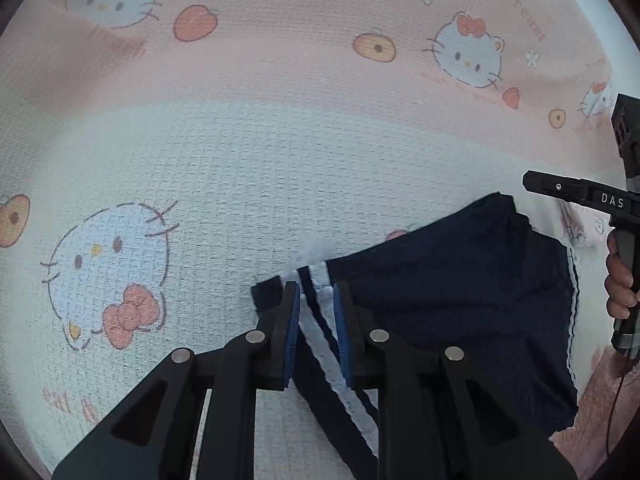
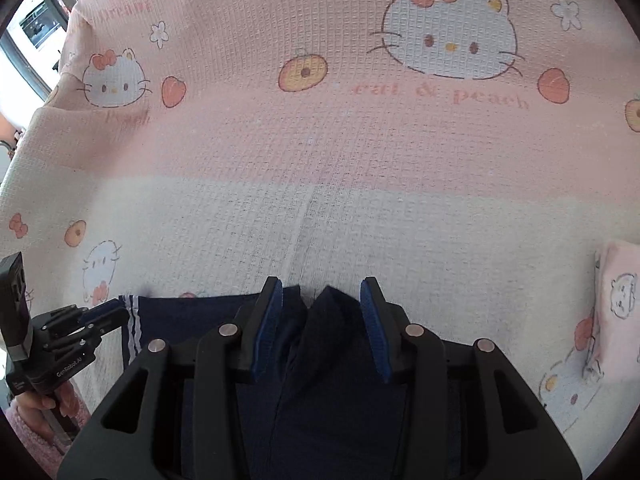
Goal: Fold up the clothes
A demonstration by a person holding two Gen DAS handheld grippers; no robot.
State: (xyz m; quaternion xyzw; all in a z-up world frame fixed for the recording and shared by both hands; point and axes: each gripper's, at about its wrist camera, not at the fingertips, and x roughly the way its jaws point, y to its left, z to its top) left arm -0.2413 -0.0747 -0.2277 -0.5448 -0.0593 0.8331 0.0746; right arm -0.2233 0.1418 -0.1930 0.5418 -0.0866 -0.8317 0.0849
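The shorts (image 1: 448, 292) are navy with white side stripes and lie on a blanket (image 1: 280, 140) printed with cartoon cats, peaches and flowers, pink in the upper part of both views and pale below. In the left wrist view they fill the lower right of the frame, folded over, with one striped edge running from centre down to the bottom.

The left gripper (image 1: 317, 292) sits at the bottom centre of that view. Its jaws stand apart, one blue pad on each side of the white stripe, and the cloth between them is not pinched. In the right wrist view the same gripper (image 2: 105, 315) appears at the lower left, its tips just at the striped edge of the shorts (image 2: 192, 316), with a hand (image 2: 38, 402) and a pink sleeve (image 2: 30, 436) below it.

The right gripper (image 2: 321, 288) sits at the bottom centre of its own view, jaws wide apart above a raised fold of navy cloth; whether the pads touch it cannot be told. In the left wrist view its tip (image 1: 538, 181) shows at the right edge, near the far corner of the shorts, held by a hand (image 1: 620, 280).

A folded pink cloth (image 2: 618, 300) lies at the right edge of the right wrist view.
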